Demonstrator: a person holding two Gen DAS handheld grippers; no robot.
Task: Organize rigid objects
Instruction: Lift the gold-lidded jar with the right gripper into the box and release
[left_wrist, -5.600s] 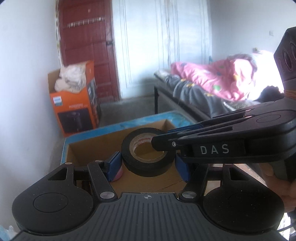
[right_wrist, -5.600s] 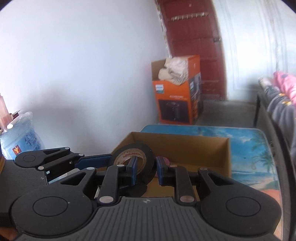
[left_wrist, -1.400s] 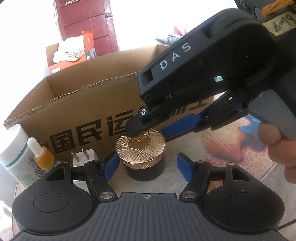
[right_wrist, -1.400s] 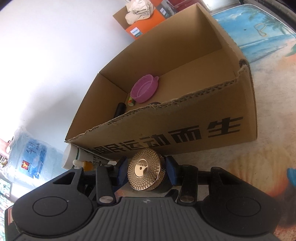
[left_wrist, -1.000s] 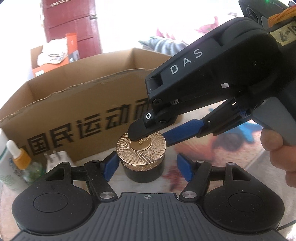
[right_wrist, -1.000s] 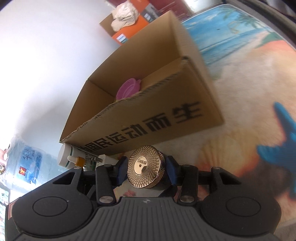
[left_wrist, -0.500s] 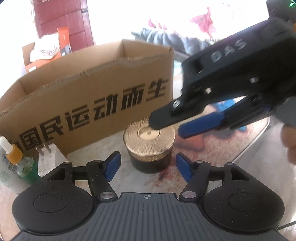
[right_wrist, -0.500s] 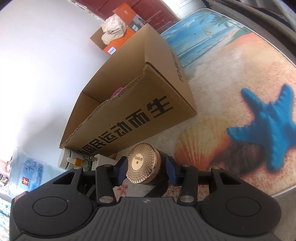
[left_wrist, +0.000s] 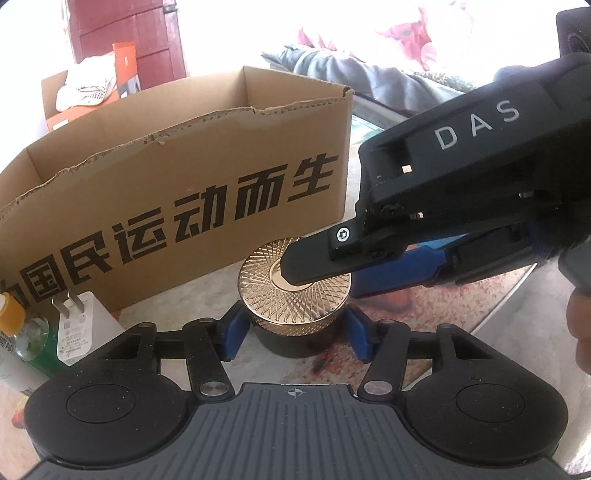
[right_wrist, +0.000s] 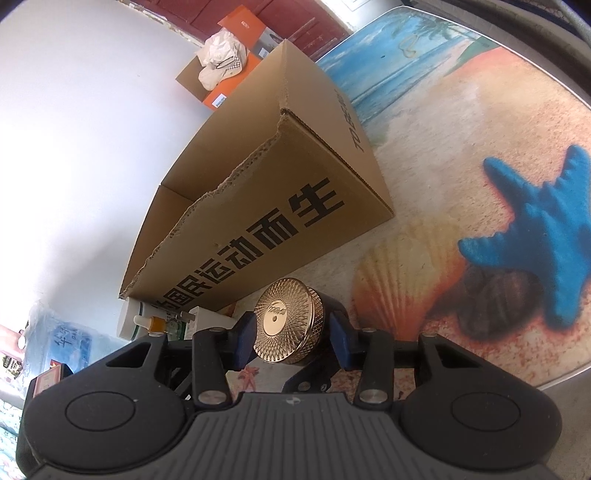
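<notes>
A black jar with a ribbed gold lid stands on the beach-print table, just in front of the cardboard box. My right gripper is shut on the jar and still squeezing. Seen from the left wrist, its black upper finger lies across the lid while the blue one rests against the jar's side. My left gripper has the jar between its blue pads; the jaws are closing, with thin gaps still showing.
The box with black printed characters is open at the top. A white plug adapter, a dropper bottle and a white tube stand at its left end. The table edge runs close on the right, beside a person's hand.
The jar, held in my right gripper, has slid right along the box front to near its right corner. My left pads have drawn in closer to the jar's sides.
</notes>
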